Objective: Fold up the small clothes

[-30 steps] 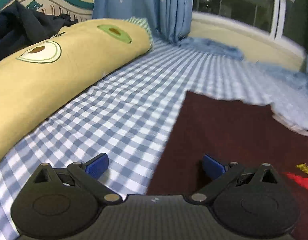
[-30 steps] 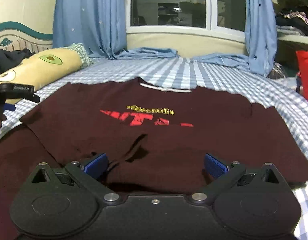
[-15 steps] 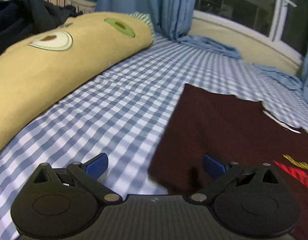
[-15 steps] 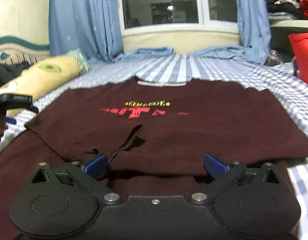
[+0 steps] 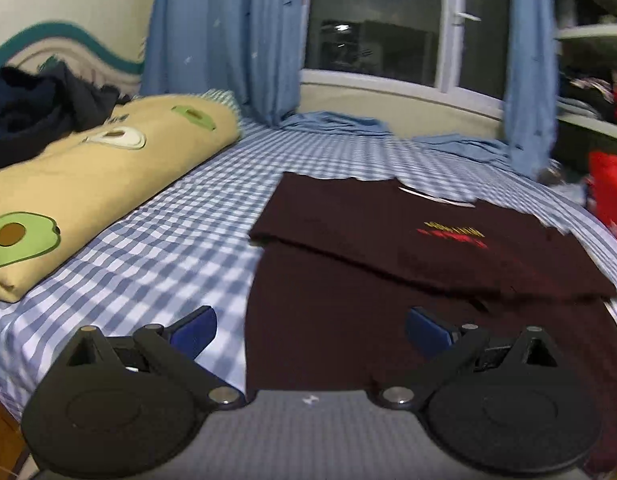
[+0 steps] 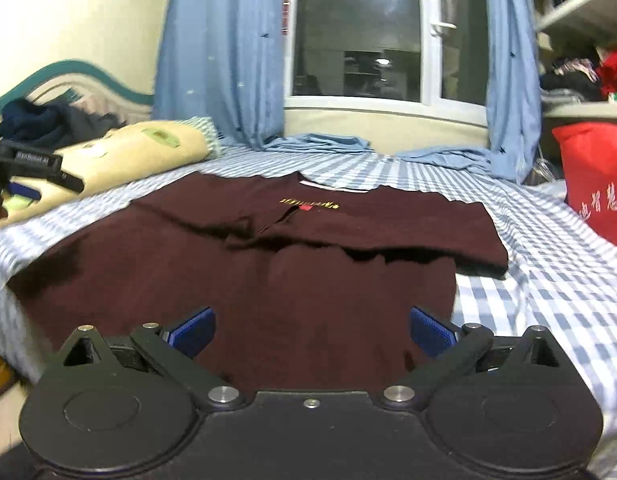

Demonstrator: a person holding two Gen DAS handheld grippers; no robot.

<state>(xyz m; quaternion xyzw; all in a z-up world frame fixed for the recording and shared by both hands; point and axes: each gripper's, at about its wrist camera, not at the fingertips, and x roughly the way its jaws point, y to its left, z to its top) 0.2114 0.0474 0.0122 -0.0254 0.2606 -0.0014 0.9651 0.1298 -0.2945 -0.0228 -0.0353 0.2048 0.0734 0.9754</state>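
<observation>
A dark maroon T-shirt (image 5: 388, 264) with a red and yellow print lies on the blue checked bed; its sleeves are folded in over the body. It also shows in the right wrist view (image 6: 292, 264). My left gripper (image 5: 310, 330) is open and empty above the shirt's near left edge. My right gripper (image 6: 310, 330) is open and empty above the shirt's near hem. The left gripper's body (image 6: 32, 168) shows at the far left of the right wrist view.
A yellow avocado-print bolster (image 5: 88, 192) lies along the left of the bed (image 5: 168, 240), with dark clothes (image 5: 36, 108) piled behind it. Blue curtains (image 6: 224, 56) and a window stand behind. A red bag (image 6: 592, 184) stands at the right.
Both grippers have pulled back and risen, so more of the shirt shows. The left gripper has swung right from the bare sheet to face the shirt. Both stayed open.
</observation>
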